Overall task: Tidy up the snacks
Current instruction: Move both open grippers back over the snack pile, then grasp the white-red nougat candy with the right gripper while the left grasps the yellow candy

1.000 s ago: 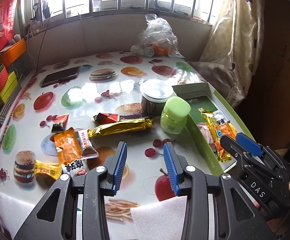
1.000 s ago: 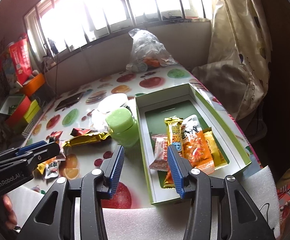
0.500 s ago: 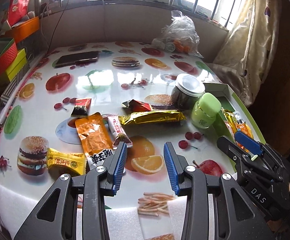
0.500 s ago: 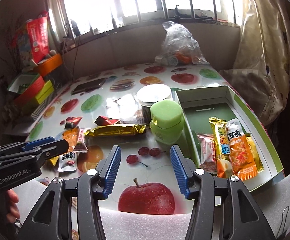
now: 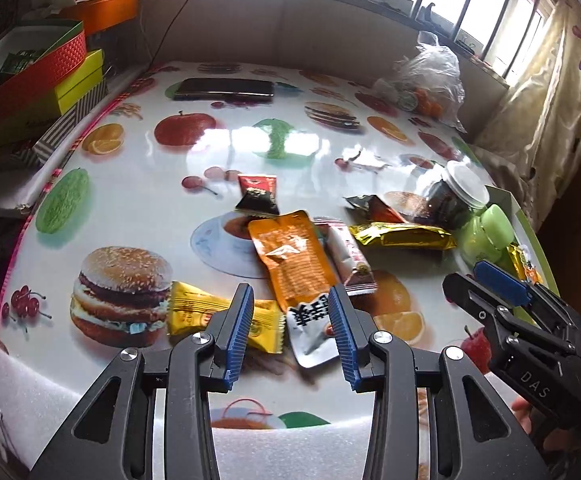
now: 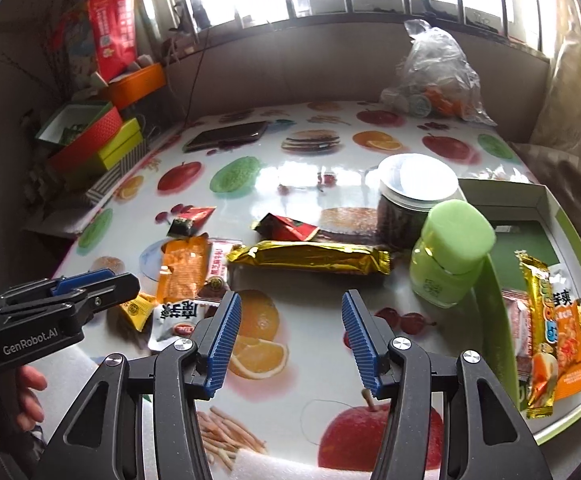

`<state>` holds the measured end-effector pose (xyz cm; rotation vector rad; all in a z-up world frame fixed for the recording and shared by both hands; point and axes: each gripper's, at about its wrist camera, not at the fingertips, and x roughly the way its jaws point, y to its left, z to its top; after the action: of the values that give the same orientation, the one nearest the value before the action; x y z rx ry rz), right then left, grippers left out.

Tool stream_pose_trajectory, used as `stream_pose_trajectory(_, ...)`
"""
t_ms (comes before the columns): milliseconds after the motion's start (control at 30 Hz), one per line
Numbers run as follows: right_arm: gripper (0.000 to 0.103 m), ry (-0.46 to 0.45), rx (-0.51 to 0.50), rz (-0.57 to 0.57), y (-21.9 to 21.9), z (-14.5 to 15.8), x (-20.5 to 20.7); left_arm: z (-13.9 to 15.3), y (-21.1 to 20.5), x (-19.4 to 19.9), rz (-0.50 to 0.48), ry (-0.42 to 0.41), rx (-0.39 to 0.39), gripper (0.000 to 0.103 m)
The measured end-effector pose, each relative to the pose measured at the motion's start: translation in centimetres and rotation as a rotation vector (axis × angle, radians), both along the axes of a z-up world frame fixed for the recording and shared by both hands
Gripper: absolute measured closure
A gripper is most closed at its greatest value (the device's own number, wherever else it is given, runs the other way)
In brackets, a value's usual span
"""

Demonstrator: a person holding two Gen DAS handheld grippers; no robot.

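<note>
Both grippers were empty as they came over the loose snacks. Left gripper (image 5: 290,328) hung with its jaws partly apart, nothing between the pads, framing the near end of the orange snack packet (image 5: 292,258) where its white end (image 5: 312,330) pointed toward the table's near edge. Right gripper (image 6: 288,334) had just been opening its jaws, and nothing lay between them; below it was only bare tablecloth (image 6: 274,180), with the gold-wrapped bar (image 6: 308,257) a little farther off. To my eye the step in hand was the left pick of the orange packet, and doing it well meant lowering straight down until one pad passed on each long edge, then closing on the flat pouch near its middle rather than on the slack white end. A yellow candy packet (image 5: 194,310) lay just left of it and a white-and-red stick packet (image 5: 348,260) touched its right side, so I judged the jaws should stay narrow enough to leave both behind. Far to the right, past the green-lidded jar (image 6: 450,258) and the dark jar with the white lid (image 6: 410,204), the green-rimmed box (image 6: 578,248) already held several packets (image 6: 550,328), and that looked like the place for the rest.
</note>
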<state>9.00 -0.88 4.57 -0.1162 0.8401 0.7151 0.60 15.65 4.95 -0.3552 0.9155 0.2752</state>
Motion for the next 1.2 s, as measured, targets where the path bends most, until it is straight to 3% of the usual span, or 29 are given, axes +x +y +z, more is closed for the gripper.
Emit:
stream_pose_trajectory(233,0.051,0.029,-0.053,0.078,4.9,-1.5,0.4,-1.8,3.0,-1.2,0.053,0.024,-0.045,0.063)
stream_pose_trajectory(467,0.051,0.078,-0.099,0.067,7.2,-3.5,1.4,-3.1,5.1,-1.8,0.073,0.044,-0.089,0.063)
stream_pose_trajectory(567,0.056,0.090,-0.095,0.064,7.7,-3.9,1.7,-3.4,5.5,-1.8,0.072,0.050,-0.100,0.062)
stream_pose_trajectory(633,0.061,0.104,-0.092,0.056,8.0,-4.2,1.9,-3.5,5.8,-1.8,0.075,0.054,-0.112,0.051)
stream_pose_trajectory(733,0.078,0.098,-0.100,0.056,8.5,-4.2,1.8,-3.7,6.3,-1.9,0.083,0.059,-0.131,0.047)
stream_pose_trajectory(1067,0.080,0.093,-0.127,0.126,8.5,-4.4,-1.4,-4.0,6.7,-0.7,0.082,0.053,-0.192,0.047)
stream_pose_trajectory(1200,0.080,0.084,-0.144,0.137,8.3,-4.4,-2.6,-4.0,6.3,0.3,0.067,0.057,-0.159,0.047)
